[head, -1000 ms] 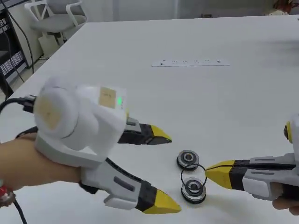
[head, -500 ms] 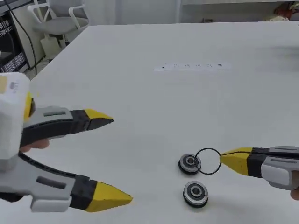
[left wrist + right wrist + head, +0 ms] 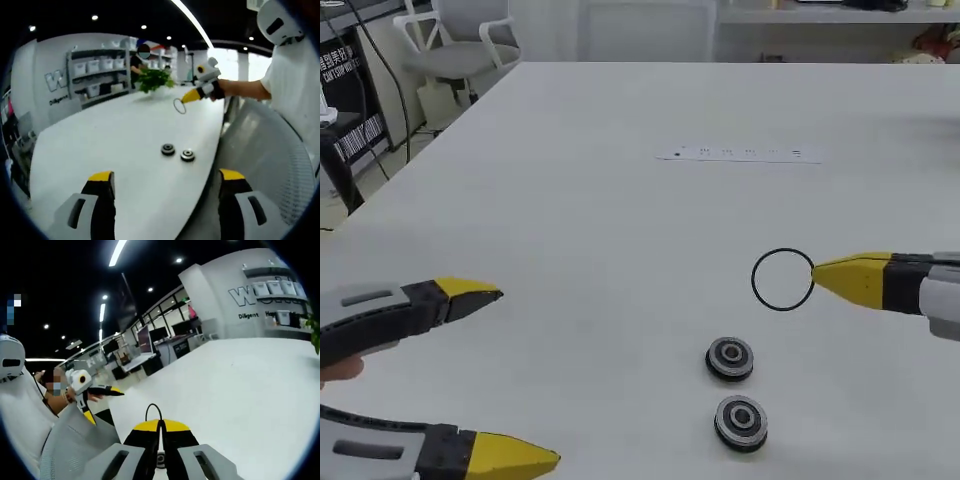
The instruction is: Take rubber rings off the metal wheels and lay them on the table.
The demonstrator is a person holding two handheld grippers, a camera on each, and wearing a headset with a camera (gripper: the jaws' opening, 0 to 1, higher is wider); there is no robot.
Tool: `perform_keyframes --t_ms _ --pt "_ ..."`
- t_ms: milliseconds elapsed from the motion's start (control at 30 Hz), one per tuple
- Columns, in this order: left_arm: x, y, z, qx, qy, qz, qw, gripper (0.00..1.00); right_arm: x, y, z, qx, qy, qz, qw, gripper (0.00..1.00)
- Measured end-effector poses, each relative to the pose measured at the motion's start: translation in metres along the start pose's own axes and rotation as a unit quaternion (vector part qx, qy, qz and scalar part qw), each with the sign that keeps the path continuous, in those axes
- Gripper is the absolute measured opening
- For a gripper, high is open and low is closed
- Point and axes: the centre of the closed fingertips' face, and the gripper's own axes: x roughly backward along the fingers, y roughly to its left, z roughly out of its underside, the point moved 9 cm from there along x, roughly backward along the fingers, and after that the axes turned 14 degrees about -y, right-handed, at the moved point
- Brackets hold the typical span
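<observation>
Head view — rubber ring (image 3: 753,279) in right claw (image 3: 817,274)

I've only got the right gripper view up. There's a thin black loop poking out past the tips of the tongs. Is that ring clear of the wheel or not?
Observer: Yes. In the head view the rubber ring is pinched by its edge in the shut right tongs, apart from both wheels.
Operator: Where are the wheels?
Observer: They lie flat on the table, closer to the person than the ring: the farther wheel, then the nearer wheel just behind it.
Operator: What about the left tongs?
Observer: The left tongs are wide open with nothing in them. In the left gripper view, both wheels sit ahead of them on the table.
</observation>
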Motion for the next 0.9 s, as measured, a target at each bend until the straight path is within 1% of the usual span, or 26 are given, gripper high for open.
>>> perform_keyframes --t_ms 67,167,267,300,367,467,567,667,733,900 --pt "-0.001 -0.001 0.004 -0.012 0.014 -0.003 0.9998 0.86 -0.004 0.002 -0.005 0.010 0.005 -0.002 0.9999 0.00" --pt "-0.003 -0.003 0.007 -0.009 0.016 -0.001 0.9998 0.86 -0.010 0.005 -0.011 0.020 0.009 -0.009 0.9997 0.00" --pt "-0.003 -0.004 0.008 -0.004 0.015 0.000 0.9999 0.86 -0.020 0.011 -0.017 0.030 0.018 -0.024 0.9991 0.00" --pt "-0.003 -0.004 0.009 -0.002 0.015 -0.001 0.9999 0.86 -0.024 0.015 -0.018 0.035 0.023 -0.029 0.9987 0.00" --pt "-0.003 -0.004 0.009 0.000 0.015 -0.004 0.9999 0.86 -0.030 0.020 -0.020 0.036 0.028 -0.038 0.9982 0.00" --pt "-0.004 -0.006 0.011 -0.008 0.021 -0.001 0.9998 0.87 -0.041 0.026 -0.022 0.037 0.037 -0.049 0.9974 0.00" --pt "-0.005 -0.007 0.012 -0.003 0.021 0.002 0.9998 0.88 -0.051 0.032 -0.020 0.033 0.046 -0.056 0.9968 0.00" --pt "-0.005 -0.007 0.013 0.001 0.019 0.002 0.9998 0.89 -0.063 0.037 -0.015 0.024 0.061 -0.059 0.9961 0.00" --pt "-0.005 -0.007 0.013 0.003 0.020 0.002 0.9998 0.89 -0.068 0.035 -0.013 0.018 0.072 -0.061 0.9953 0.00" --pt "-0.005 -0.006 0.014 0.010 0.015 0.000 0.9998 0.90 -0.085 0.045 0.000 0.025 0.092 -0.077 0.9925 0.00"
